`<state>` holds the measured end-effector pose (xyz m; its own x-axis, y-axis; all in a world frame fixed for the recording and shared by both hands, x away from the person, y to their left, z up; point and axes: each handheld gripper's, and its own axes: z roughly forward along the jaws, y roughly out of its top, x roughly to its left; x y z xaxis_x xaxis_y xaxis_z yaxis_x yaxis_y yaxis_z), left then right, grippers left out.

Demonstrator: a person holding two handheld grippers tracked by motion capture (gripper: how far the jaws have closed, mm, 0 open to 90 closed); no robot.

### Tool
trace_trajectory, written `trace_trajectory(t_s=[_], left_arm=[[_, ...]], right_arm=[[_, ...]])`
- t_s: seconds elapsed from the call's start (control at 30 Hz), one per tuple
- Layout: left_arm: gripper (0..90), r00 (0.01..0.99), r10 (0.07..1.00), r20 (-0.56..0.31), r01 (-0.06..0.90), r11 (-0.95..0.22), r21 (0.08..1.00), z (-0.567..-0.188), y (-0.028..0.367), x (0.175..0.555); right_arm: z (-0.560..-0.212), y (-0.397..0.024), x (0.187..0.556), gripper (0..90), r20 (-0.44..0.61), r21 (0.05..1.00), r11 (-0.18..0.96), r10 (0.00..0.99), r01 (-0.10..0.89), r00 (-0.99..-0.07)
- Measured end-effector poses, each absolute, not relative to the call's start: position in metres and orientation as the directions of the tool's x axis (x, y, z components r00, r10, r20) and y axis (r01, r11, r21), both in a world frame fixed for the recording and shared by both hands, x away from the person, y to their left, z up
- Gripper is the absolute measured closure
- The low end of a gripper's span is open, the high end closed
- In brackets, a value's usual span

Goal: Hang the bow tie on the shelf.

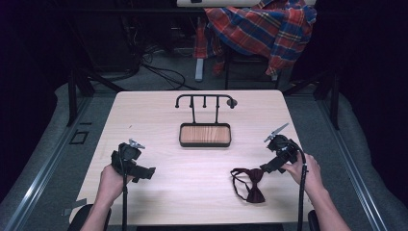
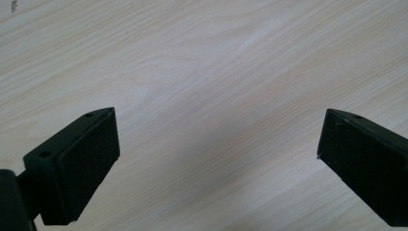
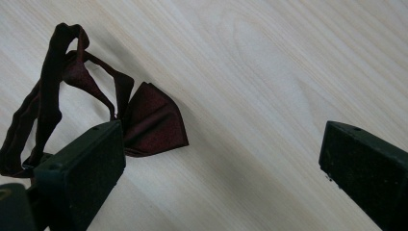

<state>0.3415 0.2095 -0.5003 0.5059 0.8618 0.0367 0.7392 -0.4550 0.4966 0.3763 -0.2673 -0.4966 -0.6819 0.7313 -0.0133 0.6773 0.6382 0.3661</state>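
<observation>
A dark red bow tie [image 1: 250, 183] with its looped strap lies on the pale wooden table [image 1: 192, 192], front right. My right gripper [image 1: 269, 166] hovers just right of it, jaws wide apart and empty. In the right gripper view the bow tie [image 3: 149, 122] lies beside and partly behind the left jaw, its strap [image 3: 48, 96] curling away at the left. My left gripper [image 1: 144, 173] is held over the front left of the table, open, with bare wood [image 2: 216, 96] between its jaws.
A black metal stand with hooks [image 1: 206, 101] rises from a wooden tray base [image 1: 205, 135] at the table's middle back. Beyond the table a plaid shirt [image 1: 260, 29] hangs over a chair. Cables lie on the floor behind.
</observation>
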Motion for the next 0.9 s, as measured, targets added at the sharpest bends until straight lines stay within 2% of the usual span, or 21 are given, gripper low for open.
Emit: trace_trajectory(t_s=[0.13,0.23,0.47,0.9], left_arm=[[1.0,0.508,0.860,0.036,0.740,-0.458,0.494,-0.501,0.209,0.341],[1.0,0.507,0.861,0.036,0.741,-0.456,0.493,-0.501,0.210,0.340],[1.0,0.510,0.860,0.037,0.739,-0.459,0.493,-0.501,0.208,0.341],[1.0,0.504,0.863,0.035,0.741,-0.453,0.496,-0.500,0.209,0.341]], right_arm=[[-0.496,-0.267,0.376,2.6,-0.023,0.353,0.654,0.721,0.670,-0.692],[-0.495,-0.263,0.375,2.1,-0.002,0.382,0.640,0.722,0.666,-0.692],[-0.496,-0.260,0.375,1.4,0.029,0.374,0.646,0.709,0.666,-0.704],[-0.492,-0.231,0.374,0.0,0.014,0.401,0.720,0.613,0.566,-0.790]])
